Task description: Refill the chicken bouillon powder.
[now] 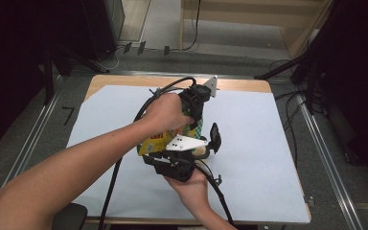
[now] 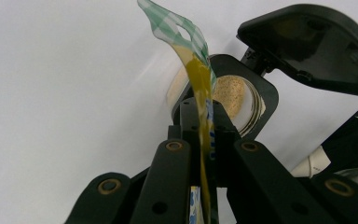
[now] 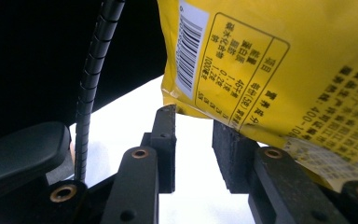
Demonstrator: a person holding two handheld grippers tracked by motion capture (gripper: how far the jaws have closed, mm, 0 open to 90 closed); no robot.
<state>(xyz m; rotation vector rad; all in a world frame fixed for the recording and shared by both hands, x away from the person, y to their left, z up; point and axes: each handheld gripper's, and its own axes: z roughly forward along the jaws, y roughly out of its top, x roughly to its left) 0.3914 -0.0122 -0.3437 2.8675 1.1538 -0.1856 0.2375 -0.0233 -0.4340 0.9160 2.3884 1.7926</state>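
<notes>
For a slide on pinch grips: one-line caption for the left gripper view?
Left gripper shut on the sealed edge of a yellow snack bag, above the white table cover.

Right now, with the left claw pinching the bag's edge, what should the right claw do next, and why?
Probably close the right claw on the bag. Its jaws stand apart with the bag's bottom edge just above the gap, while the left claw is already clamped on the sealed top edge.

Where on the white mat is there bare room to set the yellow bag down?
Bare mat lies right of the right gripper out to the table edge; more lies left of the left hand. The middle is crowded: both grippers sit around the yellow bag, cables trailing toward the near edge.
</notes>
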